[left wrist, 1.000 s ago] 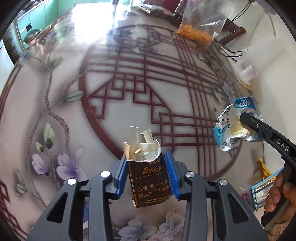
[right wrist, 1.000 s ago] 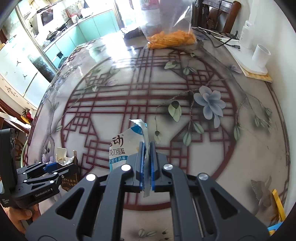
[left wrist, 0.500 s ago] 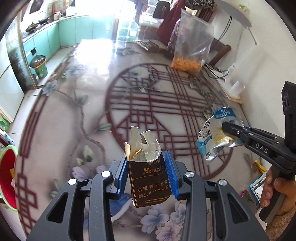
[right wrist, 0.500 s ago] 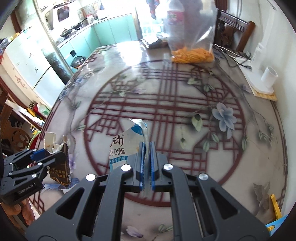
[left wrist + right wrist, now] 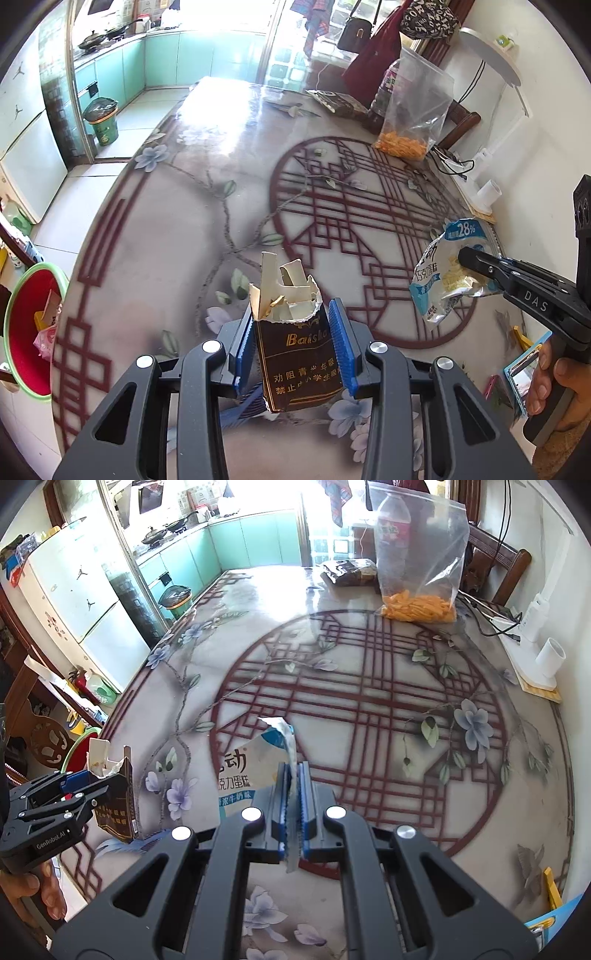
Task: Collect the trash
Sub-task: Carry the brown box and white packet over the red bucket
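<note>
Both tongs now raised higher above the tabletop [image 5: 192, 229], left tongs [image 5: 291, 343] clamped on a torn cigarette pack [image 5: 295, 354] — right tongs [image 5: 294, 805] pinching a snack wrapper [image 5: 251, 764], red bin [image 5: 26, 332] at left.

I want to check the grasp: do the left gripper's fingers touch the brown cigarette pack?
Touching. In the left wrist view both blue fingers of the left gripper press the sides of the cigarette pack.

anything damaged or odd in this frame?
Only the trash itself: the cigarette pack in the left gripper is torn open at the top, and the snack wrapper in the right gripper is ripped and crumpled.
</note>
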{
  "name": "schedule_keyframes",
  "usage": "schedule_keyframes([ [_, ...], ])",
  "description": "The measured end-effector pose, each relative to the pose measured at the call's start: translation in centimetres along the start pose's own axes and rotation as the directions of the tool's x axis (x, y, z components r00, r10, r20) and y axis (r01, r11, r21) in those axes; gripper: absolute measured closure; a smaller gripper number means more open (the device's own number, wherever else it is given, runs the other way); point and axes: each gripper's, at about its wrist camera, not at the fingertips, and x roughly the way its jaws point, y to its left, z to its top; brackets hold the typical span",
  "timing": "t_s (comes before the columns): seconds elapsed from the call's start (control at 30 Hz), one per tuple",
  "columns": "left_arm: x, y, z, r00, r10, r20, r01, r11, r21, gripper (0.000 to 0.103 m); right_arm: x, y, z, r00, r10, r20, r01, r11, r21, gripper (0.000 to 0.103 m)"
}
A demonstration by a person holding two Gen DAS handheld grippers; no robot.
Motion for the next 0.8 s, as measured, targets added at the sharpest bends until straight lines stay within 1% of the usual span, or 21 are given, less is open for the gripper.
schedule_keyframes([
  [0.2,-1.1,1.7,-0.2,1.000,-0.008,0.017,0.008,1.000,0.005,0.068,-0.1,2.4,0.1,1.000,-0.009,0.002,0.010,1.000,-0.023,0.097],
  [0.33,-1.9,3.8,-0.6,1.000,-0.011,0.021,0.011,1.000,-0.003,0.068,0.0,4.8,0.1,1.000,-0.013,-0.001,0.013,0.999,-0.041,0.097],
  [0.57,-3.4,8.7,-1.0,0.999,-0.011,0.030,0.012,1.000,-0.027,0.068,0.6,10.0,0.2,1.000,-0.019,-0.008,0.018,0.997,-0.078,0.097],
  [0.8,-5.0,15.0,-1.3,0.999,0.013,0.030,-0.011,0.998,-0.055,0.068,1.6,15.7,0.1,1.000,-0.014,-0.019,0.012,0.994,-0.108,0.097],
])
